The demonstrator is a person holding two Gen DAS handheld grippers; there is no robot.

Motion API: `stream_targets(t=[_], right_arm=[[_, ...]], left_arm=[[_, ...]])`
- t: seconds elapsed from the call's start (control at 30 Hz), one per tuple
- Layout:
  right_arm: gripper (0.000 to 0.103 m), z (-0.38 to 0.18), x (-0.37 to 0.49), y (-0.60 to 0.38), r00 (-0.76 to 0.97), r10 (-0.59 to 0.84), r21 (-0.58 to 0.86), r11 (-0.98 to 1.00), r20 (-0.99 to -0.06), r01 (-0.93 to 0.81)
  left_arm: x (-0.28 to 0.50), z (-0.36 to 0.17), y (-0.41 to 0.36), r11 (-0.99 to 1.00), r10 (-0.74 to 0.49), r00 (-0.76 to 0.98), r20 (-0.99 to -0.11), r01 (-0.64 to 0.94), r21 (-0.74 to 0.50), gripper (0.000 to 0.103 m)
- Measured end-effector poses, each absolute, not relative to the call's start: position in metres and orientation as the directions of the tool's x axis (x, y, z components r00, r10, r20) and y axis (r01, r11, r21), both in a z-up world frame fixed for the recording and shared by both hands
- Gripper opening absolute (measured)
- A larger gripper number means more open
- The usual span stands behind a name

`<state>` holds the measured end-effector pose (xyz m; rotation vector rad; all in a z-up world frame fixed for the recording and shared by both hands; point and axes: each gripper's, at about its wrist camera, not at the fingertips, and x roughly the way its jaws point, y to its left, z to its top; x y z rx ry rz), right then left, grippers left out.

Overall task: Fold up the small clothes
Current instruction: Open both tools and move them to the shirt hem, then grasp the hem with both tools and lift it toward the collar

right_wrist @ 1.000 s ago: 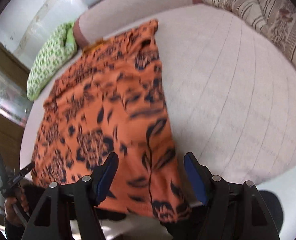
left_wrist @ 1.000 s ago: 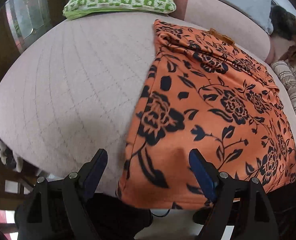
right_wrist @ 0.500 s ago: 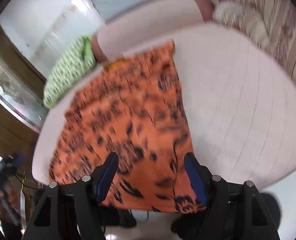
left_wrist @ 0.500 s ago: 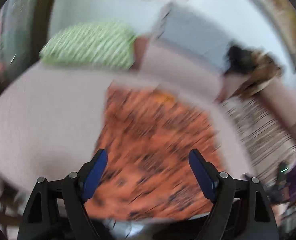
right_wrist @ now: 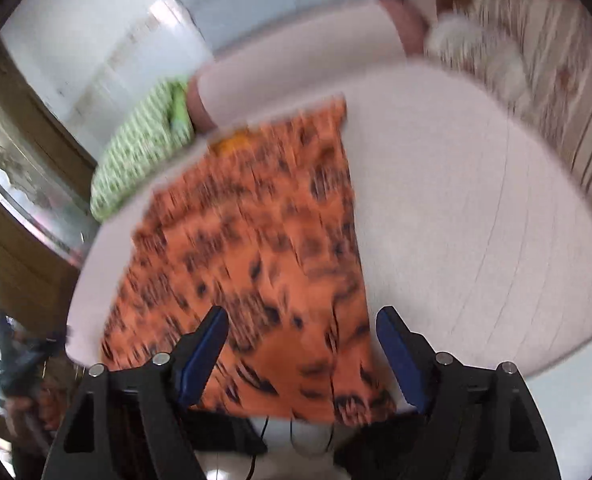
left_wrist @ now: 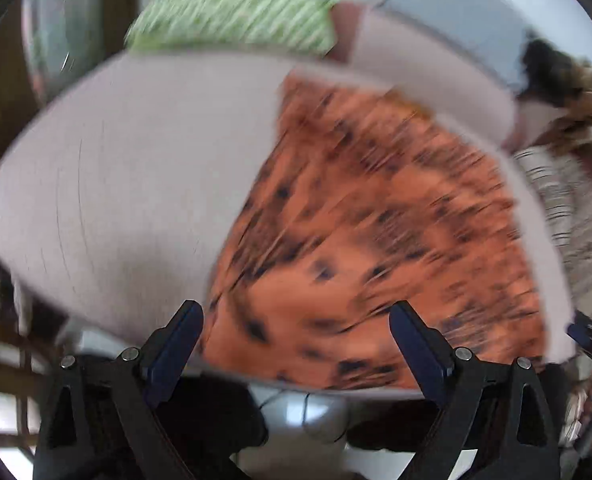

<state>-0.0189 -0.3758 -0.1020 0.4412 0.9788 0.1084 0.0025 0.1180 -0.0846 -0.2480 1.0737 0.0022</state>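
Pale pink quilted bed (left_wrist: 108, 184) under orange black-floral garment (left_wrist: 375, 240), green pillow (left_wrist: 232, 16) behind; left hand-held gripper (left_wrist: 296, 340) and right hand-held gripper (right_wrist: 301, 344) both spread apart, empty.

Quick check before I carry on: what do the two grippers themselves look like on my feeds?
Both look alike. The left gripper and right gripper each have two black angular arms with cut-out openings, silver round bolt heads at the joints, and flat dark blue pads on the fingers. No markings, sleeves or hands show. Thin dark cables run on the floor below; whether they belong to the grippers is unclear.
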Motion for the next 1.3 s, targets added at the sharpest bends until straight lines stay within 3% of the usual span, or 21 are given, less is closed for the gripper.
stream_targets(t=[0.2,0.3,0.33,0.37,0.4,0.43,0.57,0.6,0.63,0.7,0.77,0.8,0.83,0.87,0.9,0.97,1.07,1.2,1.3], right_arm=[[0.079,-0.132,-0.014,-0.377,0.495,0.27,0.387,0.91,-0.826,0.149],[0.079,-0.148,-0.012,-0.378,0.441,0.253,0.366,0.91,-0.861,0.192],[0.079,-0.153,-0.013,-0.377,0.428,0.277,0.386,0.902,-0.86,0.193],[0.07,-0.154,-0.014,-0.377,0.429,0.297,0.405,0.895,-0.853,0.186],[0.034,-0.154,-0.014,-0.375,0.427,0.317,0.422,0.889,-0.847,0.177],[0.02,-0.153,-0.015,-0.374,0.421,0.323,0.426,0.888,-0.848,0.177],[0.019,-0.154,-0.015,-0.38,0.434,0.333,0.45,0.87,-0.837,0.202],[0.021,-0.156,-0.015,-0.382,0.425,0.313,0.433,0.873,-0.849,0.224],[0.024,-0.16,-0.014,-0.384,0.402,0.309,0.425,0.873,-0.862,0.241],[0.058,-0.163,-0.015,-0.379,0.384,0.339,0.443,0.868,-0.859,0.225],[0.061,-0.162,-0.015,-0.375,0.393,0.338,0.44,0.875,-0.855,0.204],[0.058,-0.163,-0.014,-0.375,0.399,0.355,0.458,0.865,-0.846,0.202],[0.047,-0.163,-0.013,-0.376,0.403,0.383,0.487,0.851,-0.831,0.195],[0.009,-0.166,-0.011,-0.377,0.389,0.409,0.509,0.838,-0.825,0.197],[0.01,-0.166,-0.011,-0.379,0.39,0.434,0.535,0.82,-0.812,0.204],[0.01,-0.157,-0.014,-0.386,0.431,0.523,0.641,0.743,-0.735,0.192],[0.01,-0.123,-0.019,-0.394,0.529,0.574,0.723,0.682,-0.625,0.113],[0.01,-0.159,-0.004,-0.405,0.46,0.55,0.685,0.701,-0.697,0.2],[0.01,-0.182,-0.006,-0.409,0.432,0.605,0.733,0.633,-0.669,0.249]], left_arm=[[0.008,-0.119,0.134,0.958,-0.138,0.44,-0.887,-0.167,-0.232,0.088],[0.007,-0.127,0.129,0.971,-0.113,0.419,-0.901,-0.144,-0.189,0.075],[0.006,-0.127,0.129,0.973,-0.105,0.429,-0.897,-0.142,-0.182,0.056],[0.006,-0.125,0.13,0.975,-0.094,0.435,-0.896,-0.14,-0.171,0.041],[0.006,-0.123,0.131,0.977,-0.094,0.434,-0.896,-0.134,-0.168,0.01],[0.005,-0.121,0.133,0.973,-0.121,0.437,-0.891,-0.124,-0.193,0.008],[0.002,-0.114,0.139,0.964,-0.135,0.482,-0.866,-0.14,-0.228,0.011],[0.004,-0.12,0.14,0.964,-0.12,0.467,-0.876,-0.156,-0.215,0.028],[0.006,-0.126,0.141,0.963,-0.125,0.442,-0.888,-0.162,-0.216,0.048],[0.006,-0.13,0.14,0.959,-0.143,0.44,-0.887,-0.159,-0.233,0.056],[0.007,-0.131,0.134,0.966,-0.135,0.43,-0.893,-0.144,-0.215,0.061],[0.009,-0.132,0.13,0.971,-0.119,0.421,-0.899,-0.137,-0.193,0.061],[0.009,-0.132,0.128,0.976,-0.105,0.416,-0.904,-0.132,-0.174,0.044],[0.01,-0.131,0.127,0.979,-0.101,0.413,-0.905,-0.119,-0.164,0.029],[0.01,-0.129,0.128,0.974,-0.146,0.411,-0.9,-0.1,-0.204,0.009],[0.011,-0.117,0.133,0.951,-0.218,0.431,-0.876,-0.109,-0.29,0.009],[0.006,-0.087,0.134,0.945,-0.242,0.52,-0.819,-0.063,-0.32,0.009],[0.021,-0.133,0.141,0.947,-0.213,0.374,-0.903,-0.149,-0.285,0.01],[0.026,-0.121,0.136,0.952,-0.222,0.389,-0.894,-0.113,-0.286,0.01]])
